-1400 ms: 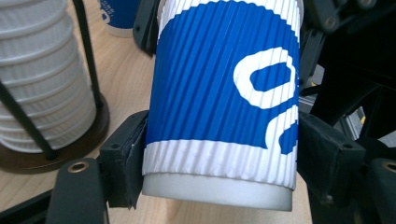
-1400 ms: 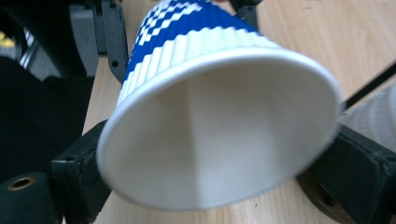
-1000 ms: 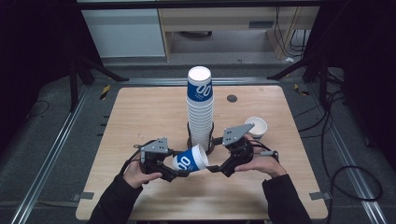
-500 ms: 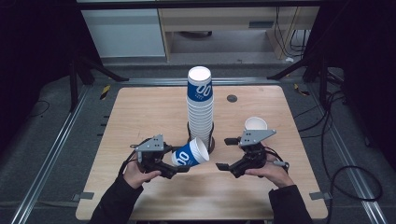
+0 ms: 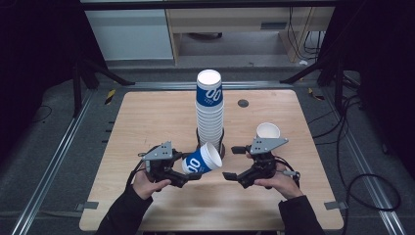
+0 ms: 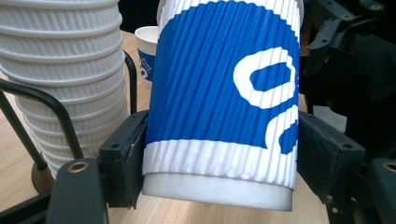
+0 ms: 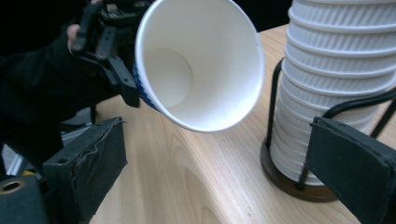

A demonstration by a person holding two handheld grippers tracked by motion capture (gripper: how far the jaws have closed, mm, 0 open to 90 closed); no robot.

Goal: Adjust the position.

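A blue-and-white ribbed paper cup (image 5: 202, 160) lies tilted in my left gripper (image 5: 188, 174), which is shut on its lower body (image 6: 219, 93); its open mouth (image 7: 198, 60) faces my right gripper. My right gripper (image 5: 234, 164) stands open a short way to the right of the cup, nothing between its pads (image 7: 86, 161). Behind them a tall stack of upturned cups (image 5: 210, 110) rises from a black wire holder on a round base (image 7: 292, 179). A single upright cup (image 5: 268, 131) stands just behind the right gripper.
The wooden table (image 5: 147, 117) has a small dark round hole (image 5: 243, 103) near its far edge. Metal rails (image 5: 58, 147) run along both sides, and cables (image 5: 362, 176) lie on the floor at right.
My right gripper has let go of the cup, opened and drawn back to the right. The left gripper still holds the cup, tipped up a little.
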